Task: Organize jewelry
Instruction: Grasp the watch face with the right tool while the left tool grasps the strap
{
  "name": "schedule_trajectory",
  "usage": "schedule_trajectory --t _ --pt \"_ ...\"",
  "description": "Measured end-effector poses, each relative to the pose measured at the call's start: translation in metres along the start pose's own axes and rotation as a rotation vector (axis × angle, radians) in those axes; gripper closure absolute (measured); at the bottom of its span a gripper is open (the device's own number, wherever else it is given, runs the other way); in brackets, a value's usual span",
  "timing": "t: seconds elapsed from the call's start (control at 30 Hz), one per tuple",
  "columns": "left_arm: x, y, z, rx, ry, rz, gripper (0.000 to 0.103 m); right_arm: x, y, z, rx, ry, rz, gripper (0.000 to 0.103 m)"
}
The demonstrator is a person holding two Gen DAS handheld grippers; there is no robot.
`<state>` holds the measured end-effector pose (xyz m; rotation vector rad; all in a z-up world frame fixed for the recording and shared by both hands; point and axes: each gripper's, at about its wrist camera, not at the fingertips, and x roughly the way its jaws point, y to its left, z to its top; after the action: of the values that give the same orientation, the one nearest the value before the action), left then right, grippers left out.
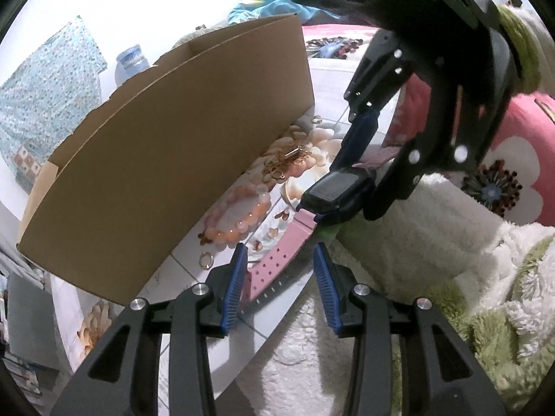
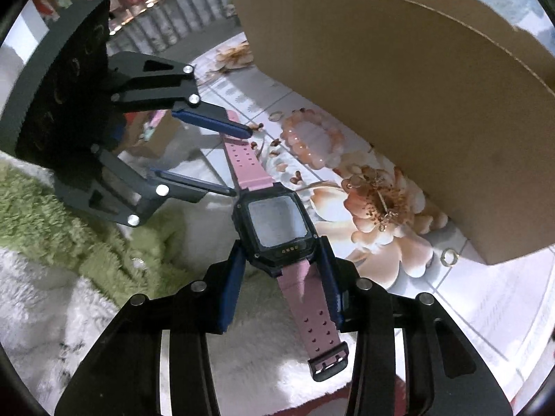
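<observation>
Between the two grippers, a watch lies flat on the floral surface, just in front of an open cardboard box.

The right gripper has its jaws part closed against the sides of the black watch case, near the lower strap joint; the pads appear to press on it. The left gripper has its jaws part open astride the other strap, and neither pad seems to touch it.

To do this step well, the right jaws should likely keep a square, even squeeze on the rigid case, not the soft strap, so the watch does not twist when lifted. The left jaws could close on the strap to stop it dangling before it clears the box wall.

The watch has a squarish black case with a pale, blank screen and a row of small gold contacts along one edge. Its pink strap is punched with paired holes and ends in a black buckle. A bead bracelet, a ring and a gold chain lie near it.
</observation>
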<state>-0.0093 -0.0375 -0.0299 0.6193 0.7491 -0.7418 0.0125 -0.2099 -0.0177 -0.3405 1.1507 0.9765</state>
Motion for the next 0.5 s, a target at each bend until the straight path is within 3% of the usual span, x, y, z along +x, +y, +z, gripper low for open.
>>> schedule_trajectory --t 0.3,0.37,0.5 --pt "0.010 0.008 0.006 -0.058 0.014 -0.049 0.067 0.010 -0.014 0.010 0.051 0.018 0.125 0.064" --pt "0.010 0.010 0.005 -0.071 0.013 -0.055 0.085 0.012 -0.015 0.011 0.071 0.010 0.136 0.064" --pt "0.013 0.018 0.005 -0.116 0.018 -0.076 0.093 0.009 -0.017 0.008 0.106 -0.012 0.099 0.064"
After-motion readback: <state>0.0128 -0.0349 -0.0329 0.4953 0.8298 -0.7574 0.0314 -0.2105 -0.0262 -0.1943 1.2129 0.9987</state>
